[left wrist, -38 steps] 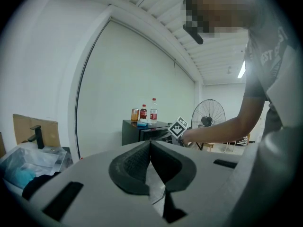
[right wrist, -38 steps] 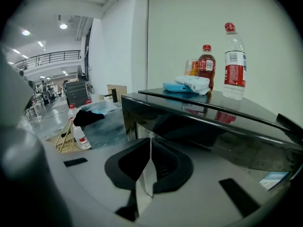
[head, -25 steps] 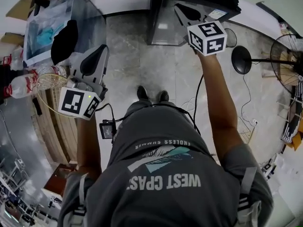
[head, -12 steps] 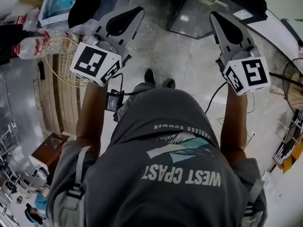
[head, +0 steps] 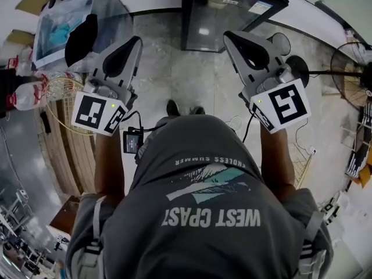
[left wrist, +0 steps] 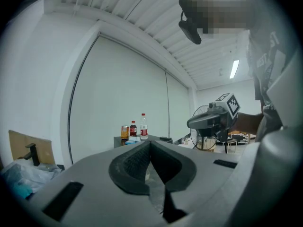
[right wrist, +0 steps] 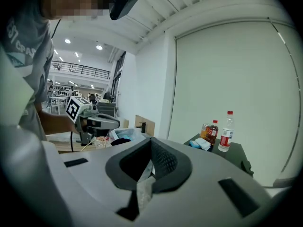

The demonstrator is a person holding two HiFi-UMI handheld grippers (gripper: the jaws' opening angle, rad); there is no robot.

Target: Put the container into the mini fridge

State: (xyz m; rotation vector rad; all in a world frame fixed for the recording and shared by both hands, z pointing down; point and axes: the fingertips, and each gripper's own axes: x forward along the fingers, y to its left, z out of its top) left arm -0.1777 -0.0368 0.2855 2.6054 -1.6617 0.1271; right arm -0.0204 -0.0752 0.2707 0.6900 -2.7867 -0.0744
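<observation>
I hold two tongs level in front of me, the left tongs and right tongs. Both are pinched fully closed on nothing, which looks like resting rather than reaching. Ahead on the floor stands one mini fridge with its glass door apparently closed. No container shows anywhere, so I judge it's inside. On the fridge's top are a clear bottle, a cola bottle and an amber jar.

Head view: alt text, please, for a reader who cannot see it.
Seen from above, a person in a grey T-shirt holds a grey left gripper and grey right gripper, both shut and empty, out over a marbled floor toward a black glass-fronted mini fridge.
</observation>
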